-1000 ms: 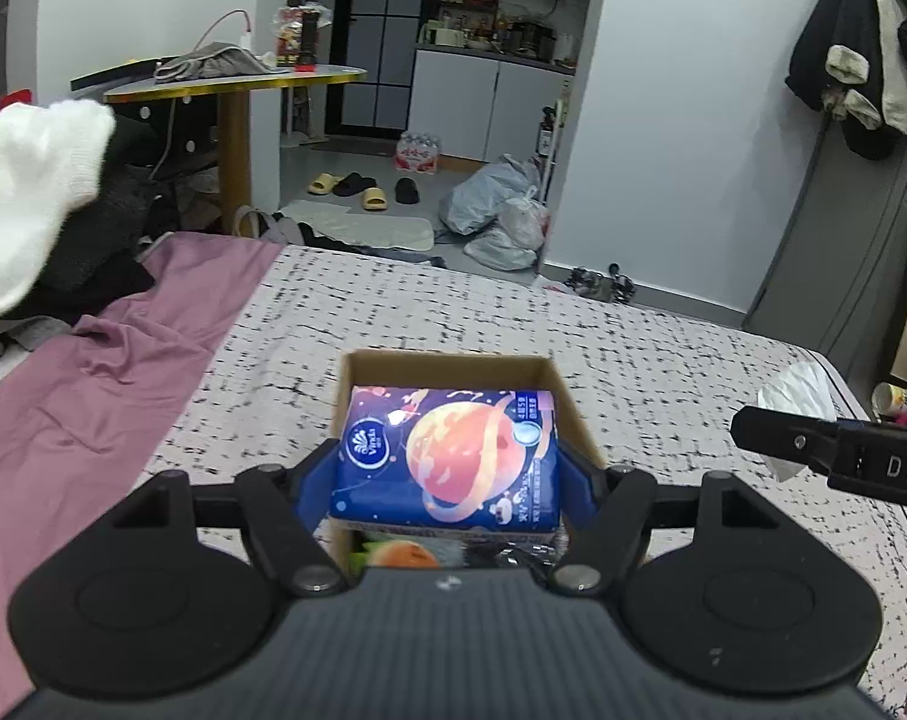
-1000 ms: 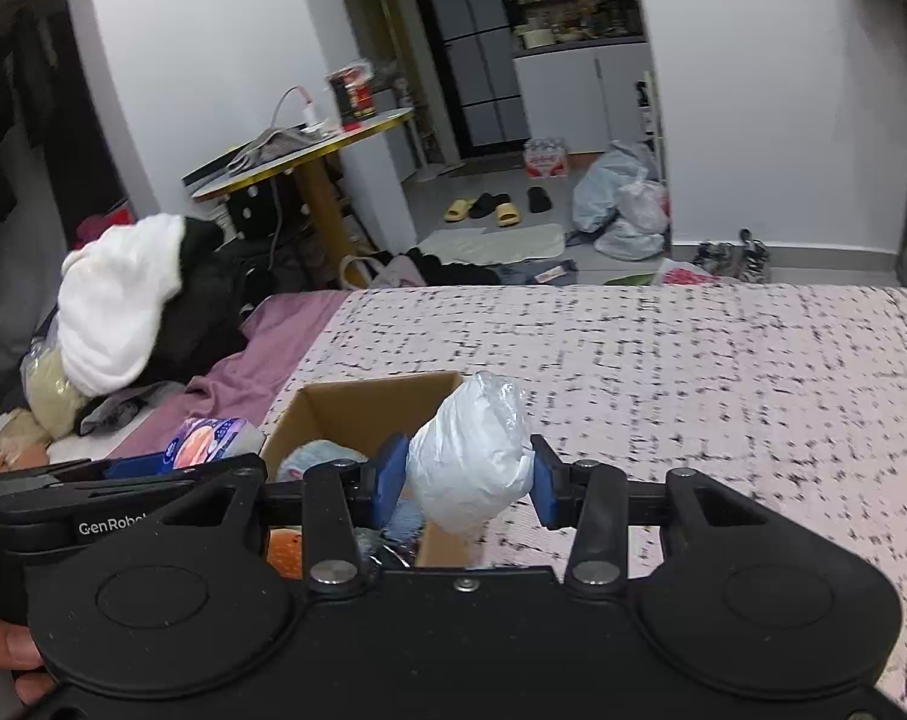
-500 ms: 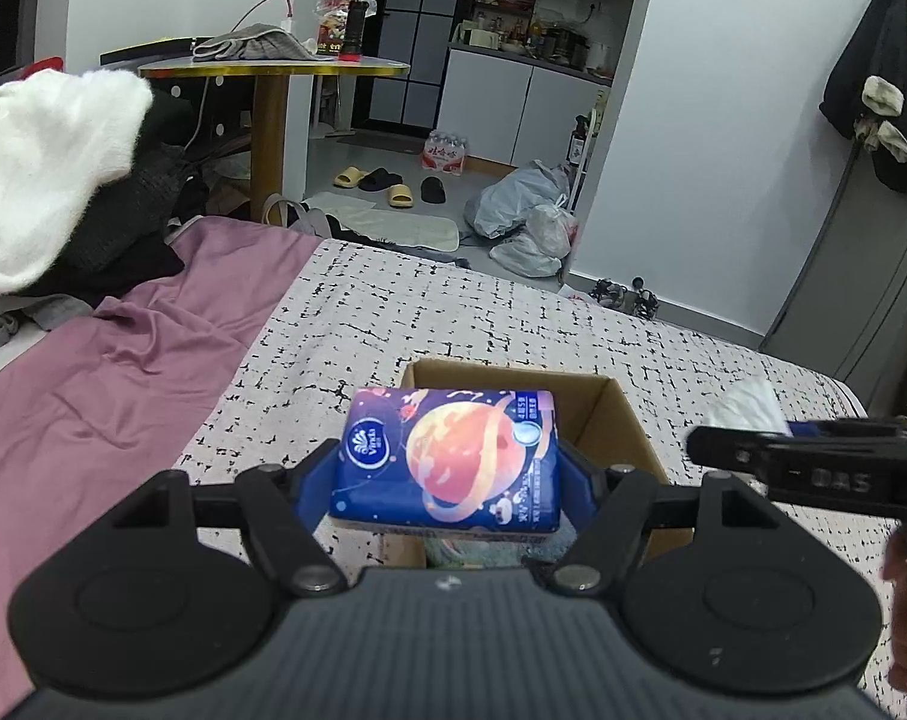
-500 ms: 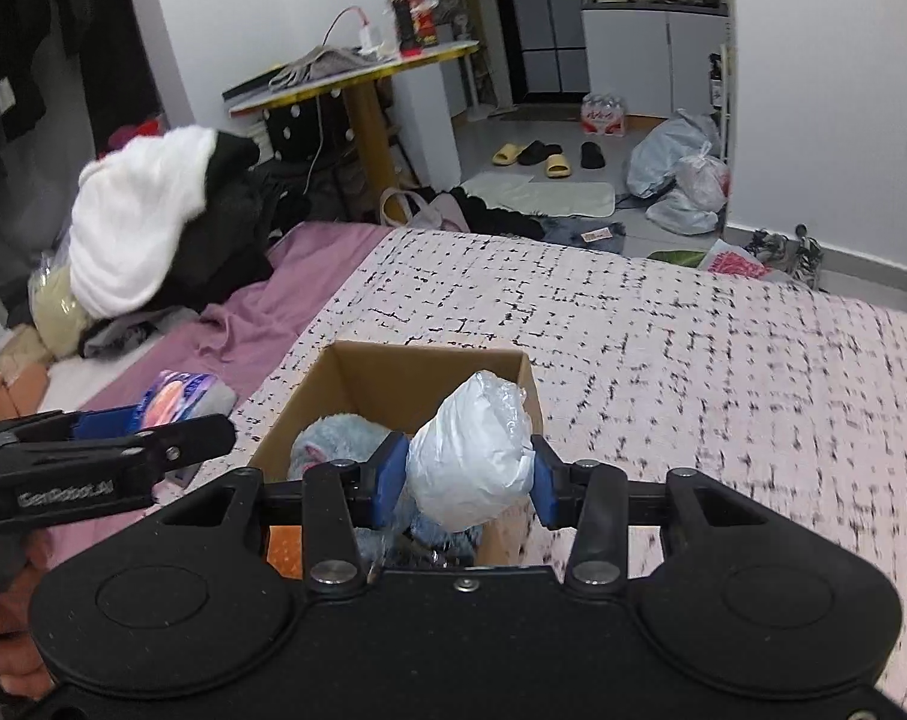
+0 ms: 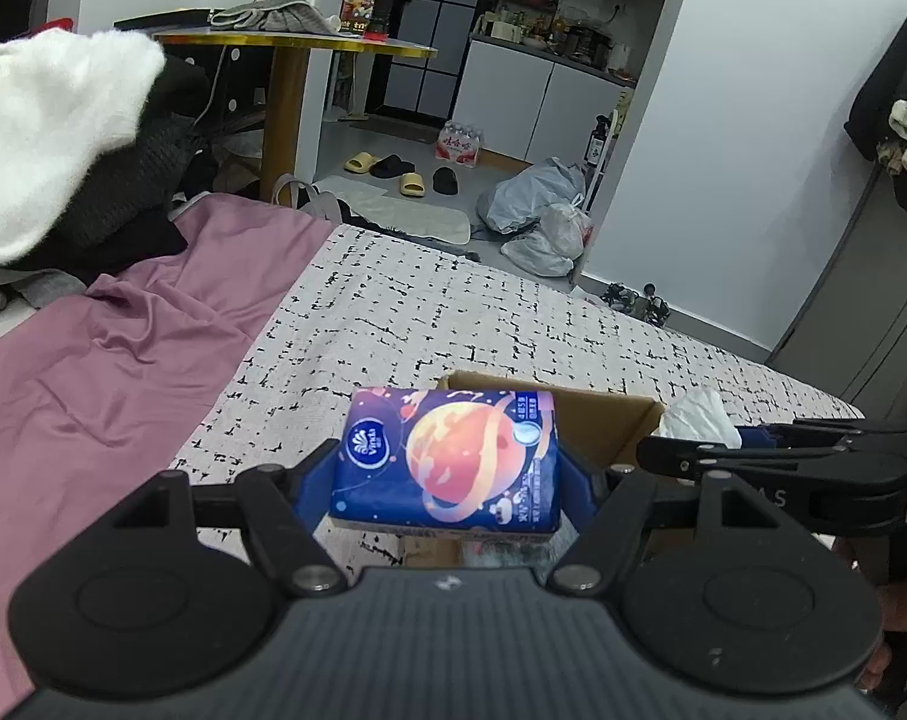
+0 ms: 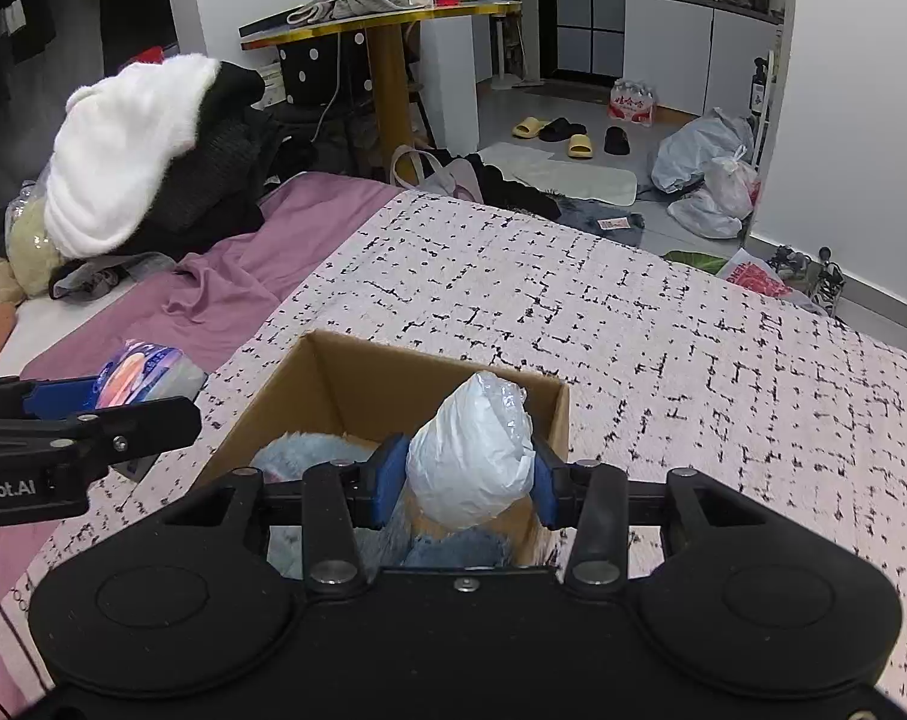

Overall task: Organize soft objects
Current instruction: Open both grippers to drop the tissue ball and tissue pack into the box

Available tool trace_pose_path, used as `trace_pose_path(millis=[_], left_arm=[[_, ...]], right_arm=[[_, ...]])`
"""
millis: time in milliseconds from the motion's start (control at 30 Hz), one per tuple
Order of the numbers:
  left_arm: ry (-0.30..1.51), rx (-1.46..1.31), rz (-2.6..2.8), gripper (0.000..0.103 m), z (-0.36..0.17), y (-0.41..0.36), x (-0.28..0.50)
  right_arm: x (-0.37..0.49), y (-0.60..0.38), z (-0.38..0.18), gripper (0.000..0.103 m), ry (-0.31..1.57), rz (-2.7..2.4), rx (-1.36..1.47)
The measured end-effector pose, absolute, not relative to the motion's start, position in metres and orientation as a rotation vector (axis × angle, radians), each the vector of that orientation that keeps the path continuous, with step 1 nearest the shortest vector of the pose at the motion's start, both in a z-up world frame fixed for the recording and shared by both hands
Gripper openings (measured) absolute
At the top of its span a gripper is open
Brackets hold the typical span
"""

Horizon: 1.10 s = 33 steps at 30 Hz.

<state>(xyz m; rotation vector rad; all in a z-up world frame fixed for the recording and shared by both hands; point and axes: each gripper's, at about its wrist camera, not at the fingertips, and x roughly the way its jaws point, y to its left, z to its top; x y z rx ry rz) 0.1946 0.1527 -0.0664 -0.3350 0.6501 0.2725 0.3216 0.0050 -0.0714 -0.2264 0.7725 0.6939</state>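
My left gripper [image 5: 447, 474] is shut on a blue tissue pack [image 5: 447, 456] printed with an orange planet, held over the left edge of an open cardboard box [image 5: 597, 420] on the bed. The right gripper [image 6: 465, 480] is shut on a white plastic-wrapped bundle [image 6: 471, 456], held over the right half of the box [image 6: 357, 378]. A pale blue fluffy item [image 6: 309, 456] and blue denim cloth [image 6: 459, 546] lie inside the box. The right gripper with its bundle [image 5: 699, 417] shows at the right of the left wrist view. The left gripper with the tissue pack [image 6: 135, 372] shows at the left of the right wrist view.
The box sits on a white bedcover with black dashes [image 6: 663, 330]. A mauve sheet [image 5: 111, 360] lies to the left, with a pile of white and black clothes [image 5: 63, 144] behind it. A yellow round table [image 5: 297, 42], slippers and plastic bags [image 5: 537, 216] are beyond the bed.
Both grippers moved left with their loads. The tissue pack went from above the box's middle to its left edge. The white bundle went from the box's right rim to above its inside.
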Motion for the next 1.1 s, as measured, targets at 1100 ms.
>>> trace_pose_path(millis=[1100], left_arm=[[0.772,-0.293,0.093,0.079,-0.058,0.085,0.284]], right_arm=[[0.303,-0.097,-0.061,0.073,0.772,0.602,-0.012]])
